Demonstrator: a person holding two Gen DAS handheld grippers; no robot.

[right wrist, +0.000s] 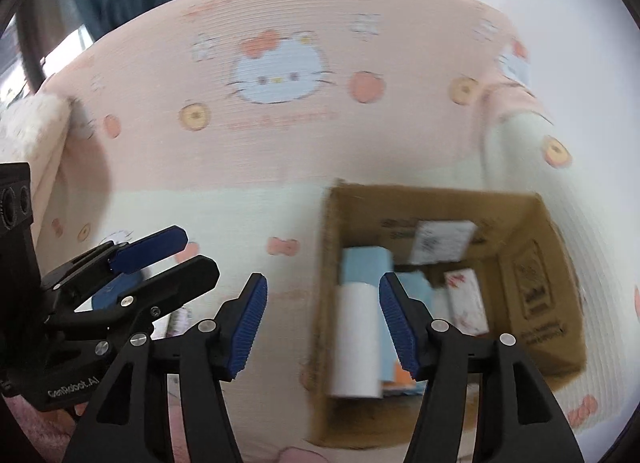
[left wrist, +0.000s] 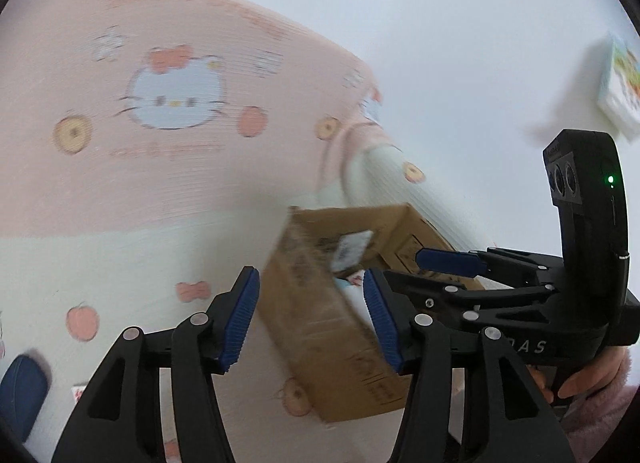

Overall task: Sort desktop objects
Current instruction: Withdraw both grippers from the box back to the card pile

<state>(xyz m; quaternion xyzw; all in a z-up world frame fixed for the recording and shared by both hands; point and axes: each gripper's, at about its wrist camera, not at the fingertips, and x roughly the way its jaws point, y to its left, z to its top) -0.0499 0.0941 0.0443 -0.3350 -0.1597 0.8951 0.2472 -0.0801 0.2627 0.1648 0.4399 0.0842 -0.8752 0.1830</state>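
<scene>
Pink and cream cartoon-cat cloth (right wrist: 280,135) spread over the worktop, white wall behind, everything smeared by motion blur. On the cloth, an open cardboard box (right wrist: 532,291) as landmark. Inside the box: a white cylinder (right wrist: 358,339) along its left wall, a pale blue item (right wrist: 366,265) just beyond the cylinder, a white packet with red print (right wrist: 466,301) toward the right, a white label (right wrist: 442,241) on the far inner wall. Right claw (right wrist: 323,327) poised above the box's near left part, jaws wide, nothing between the pads. Left claw (left wrist: 310,317) hovering over the box's near left corner (left wrist: 320,343) in its own view, likewise wide and empty. Left of the box, a dark blue object (left wrist: 22,395) at the cloth's near edge. High on the wall, right of the box, a small colourful card (left wrist: 622,87).
</scene>
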